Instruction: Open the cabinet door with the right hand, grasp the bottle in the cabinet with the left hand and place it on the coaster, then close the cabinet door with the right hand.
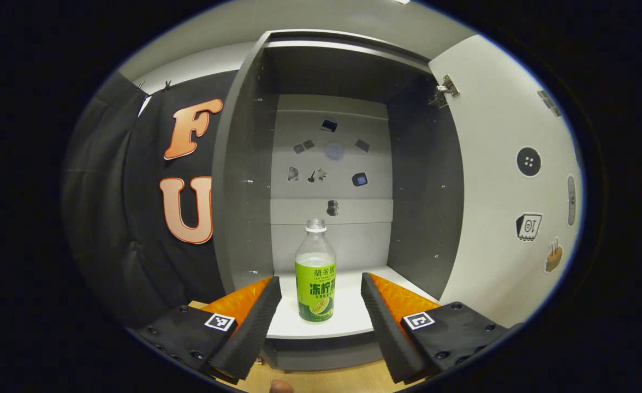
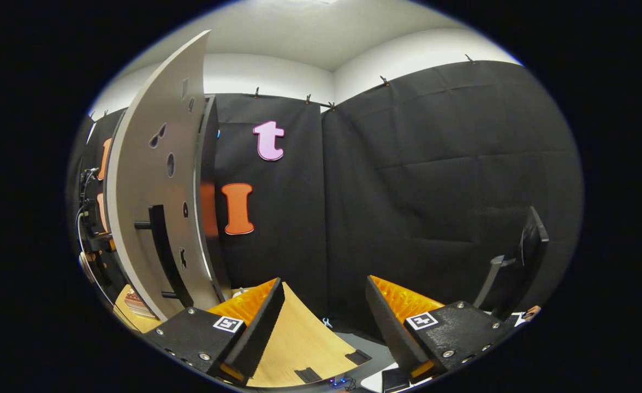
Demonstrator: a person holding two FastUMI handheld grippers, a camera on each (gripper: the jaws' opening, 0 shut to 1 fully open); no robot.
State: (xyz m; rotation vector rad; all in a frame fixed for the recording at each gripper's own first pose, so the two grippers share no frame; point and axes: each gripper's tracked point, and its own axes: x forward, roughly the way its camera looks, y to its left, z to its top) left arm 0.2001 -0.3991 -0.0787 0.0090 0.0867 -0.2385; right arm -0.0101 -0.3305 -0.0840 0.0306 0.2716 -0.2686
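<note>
Straight ahead, left tongs (image 1: 321, 303) level, spread wide, bottle (image 1: 315, 273) between fingers

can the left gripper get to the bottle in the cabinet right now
Probably yes. The cabinet door is swung wide, the bottle stands upright near the shelf's front edge, and the left gripper is open and lined up with it, with nothing between the fingers and the bottle.
</note>
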